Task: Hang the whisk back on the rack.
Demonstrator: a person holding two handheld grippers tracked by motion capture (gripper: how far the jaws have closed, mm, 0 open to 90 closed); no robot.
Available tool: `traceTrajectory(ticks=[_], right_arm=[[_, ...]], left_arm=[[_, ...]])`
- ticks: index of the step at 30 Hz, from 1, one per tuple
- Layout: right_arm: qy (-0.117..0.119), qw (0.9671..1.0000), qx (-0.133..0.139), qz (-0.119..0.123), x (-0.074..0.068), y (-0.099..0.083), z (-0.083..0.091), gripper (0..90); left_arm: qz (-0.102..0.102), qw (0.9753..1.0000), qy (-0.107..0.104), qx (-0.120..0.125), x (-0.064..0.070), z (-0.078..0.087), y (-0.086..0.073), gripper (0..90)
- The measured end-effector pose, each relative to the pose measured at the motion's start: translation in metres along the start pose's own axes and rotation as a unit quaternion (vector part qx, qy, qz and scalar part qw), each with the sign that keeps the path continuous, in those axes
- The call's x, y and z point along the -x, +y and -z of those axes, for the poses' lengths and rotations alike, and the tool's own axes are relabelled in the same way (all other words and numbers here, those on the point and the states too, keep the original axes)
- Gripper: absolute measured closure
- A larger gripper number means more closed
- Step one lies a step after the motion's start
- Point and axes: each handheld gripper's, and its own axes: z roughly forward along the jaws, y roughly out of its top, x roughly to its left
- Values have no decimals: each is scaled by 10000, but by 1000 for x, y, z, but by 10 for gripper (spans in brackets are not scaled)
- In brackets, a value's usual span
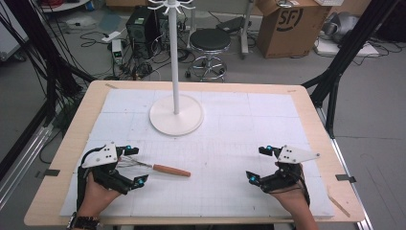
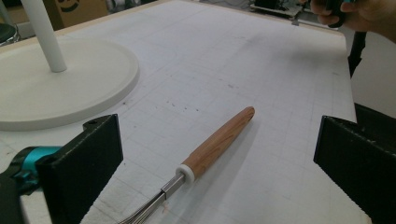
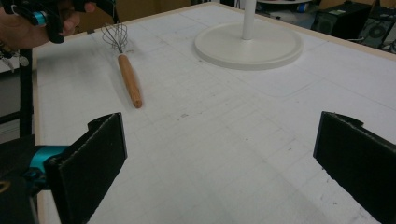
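Both forearms enter from the near edge, left gripper [image 1: 134, 165] and right gripper [image 1: 256, 164] held low, well apart, jaws spread wide and turned inward toward each other.

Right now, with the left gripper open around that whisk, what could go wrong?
The left gripper brackets the whisk near its wire end, not the wooden handle; closing there could bend the wires or let it pivot. The round handle may also roll on the flat mat. The stand sits close behind.
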Motion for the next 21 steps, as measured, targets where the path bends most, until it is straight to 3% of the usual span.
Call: traceTrajectory(ticks=[8,12,16,21], right_arm=[[-48,10000,-13,-31,4,-1,2,16],[-53,10000,5,-45,6,-2,2,16],[-51,10000,-33,-48,6,-2,1,16],[-50,10000,-54,-62,7,-3,0,16]], left_arm=[[-58,9989,65,-452,-2,-12,10,17],[-198,9948,136,-994,-3,-25,19,17],[-361,9873,122,-1543,-2,-41,25,17],[-651,9720,159,-2252,0,-62,30,18]])
